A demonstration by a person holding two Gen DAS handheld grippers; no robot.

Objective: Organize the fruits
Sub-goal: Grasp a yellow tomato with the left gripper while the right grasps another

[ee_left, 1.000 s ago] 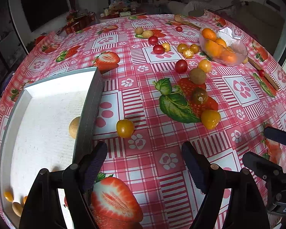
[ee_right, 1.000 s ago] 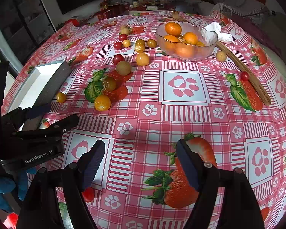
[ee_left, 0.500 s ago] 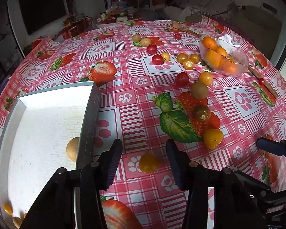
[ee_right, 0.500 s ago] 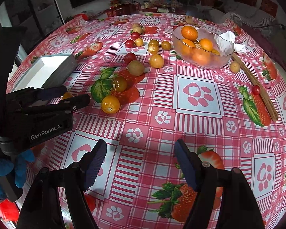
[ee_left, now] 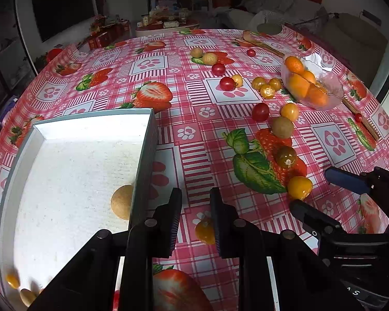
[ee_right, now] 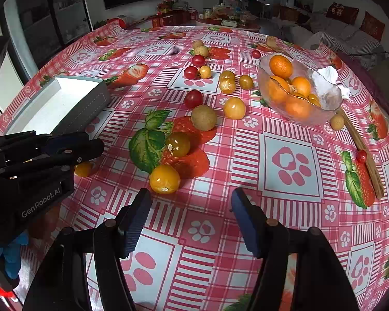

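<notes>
My left gripper (ee_left: 194, 202) is narrowed around a small yellow tomato (ee_left: 205, 229) on the tablecloth; the fruit touches the right finger, with a gap to the left finger. It also shows in the right wrist view (ee_right: 83, 168). The white tray (ee_left: 20, 155) lies to the left and holds a tan round fruit (ee_left: 122, 204) and small yellow fruits (ee_left: 13, 281) in its near corner. My right gripper (ee_right: 190, 207) is open and empty, just short of an orange-yellow tomato (ee_right: 164, 178). Several tomatoes and tan fruits lie scattered beyond (ee_right: 203, 117).
A glass bowl (ee_right: 324, 114) with oranges and a crumpled tissue stands at the right. A wooden stick (ee_right: 360, 142) lies beside it with a cherry tomato (ee_right: 361, 156). The tray's grey wall (ee_left: 145, 165) stands just left of my left gripper.
My left gripper has moved forward over the yellow tomato and narrowed around it. My right gripper has moved forward and left towards the orange-yellow tomato, still open.
</notes>
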